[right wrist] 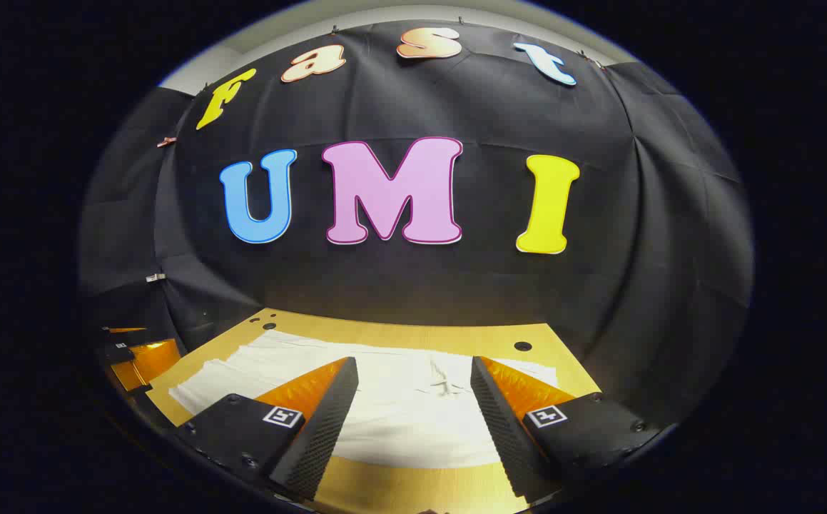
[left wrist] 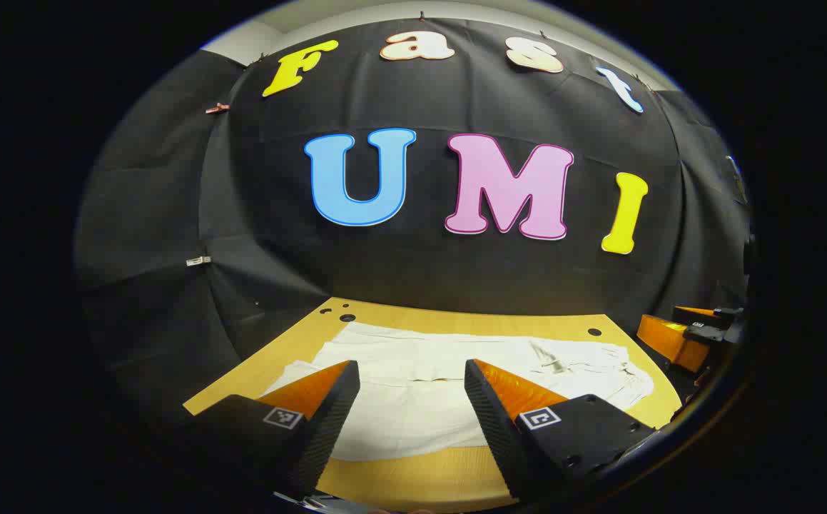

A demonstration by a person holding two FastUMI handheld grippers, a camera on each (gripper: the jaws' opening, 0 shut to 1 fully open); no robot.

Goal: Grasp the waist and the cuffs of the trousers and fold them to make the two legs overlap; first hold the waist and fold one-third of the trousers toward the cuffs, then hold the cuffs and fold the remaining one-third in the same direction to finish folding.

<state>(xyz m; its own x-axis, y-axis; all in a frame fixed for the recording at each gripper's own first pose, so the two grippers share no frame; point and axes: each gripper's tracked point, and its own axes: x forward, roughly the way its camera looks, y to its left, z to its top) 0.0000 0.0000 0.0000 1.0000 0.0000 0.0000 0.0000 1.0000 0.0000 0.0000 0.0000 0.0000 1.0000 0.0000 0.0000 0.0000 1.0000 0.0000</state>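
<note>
White trousers (left wrist: pixel 413 385) lie spread flat across a wooden table (left wrist: pixel 420 478), running left to right. In the left gripper view the bunched waist end (left wrist: pixel 620 371) is at the right. My left gripper (left wrist: pixel 412 371) is open above the near edge of the cloth, nothing between its fingers. The right gripper's fingers (left wrist: pixel 677 335) appear at the far right of that view. In the right gripper view the trousers (right wrist: pixel 399 407) stretch leftward, and my right gripper (right wrist: pixel 413 368) hovers open over them, holding nothing. The left gripper's fingers (right wrist: pixel 135 360) show at the far left there.
The table (right wrist: pixel 413 485) has small dark holes near its back edge (left wrist: pixel 594 332) (right wrist: pixel 522 346). The booth's black cloth wall stands close behind the table. A strip of bare wood runs along the near edge in front of the trousers.
</note>
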